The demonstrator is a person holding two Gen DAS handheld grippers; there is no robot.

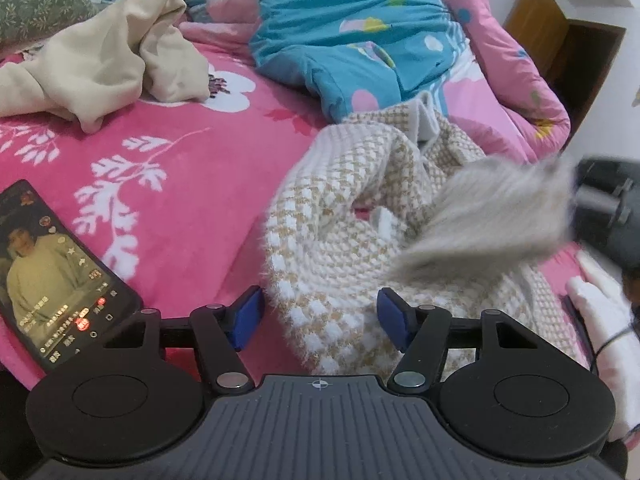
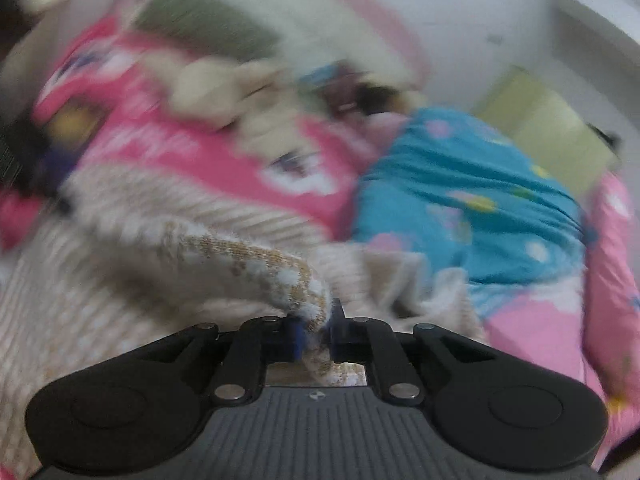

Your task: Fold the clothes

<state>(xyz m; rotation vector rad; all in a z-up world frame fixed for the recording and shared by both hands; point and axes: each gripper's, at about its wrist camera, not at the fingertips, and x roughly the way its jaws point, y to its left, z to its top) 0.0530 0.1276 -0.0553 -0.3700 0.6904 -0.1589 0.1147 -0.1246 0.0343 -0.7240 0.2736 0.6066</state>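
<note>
A fluffy white-and-tan knitted sweater lies crumpled on the pink bed cover. My left gripper stands open just over its near hem, with the knit lying between the blue pads, which do not press on it. In the right wrist view my right gripper is shut on a bunched fold of the same sweater, which trails off to the left. That view is heavily blurred. In the left wrist view a blurred flap of the sweater hangs raised beside the dark right gripper.
A lit phone lies on the cover at the near left. A cream garment is heaped at the far left. A person lies under a blue spotted quilt at the back. A wooden cabinet stands beyond the bed's right edge.
</note>
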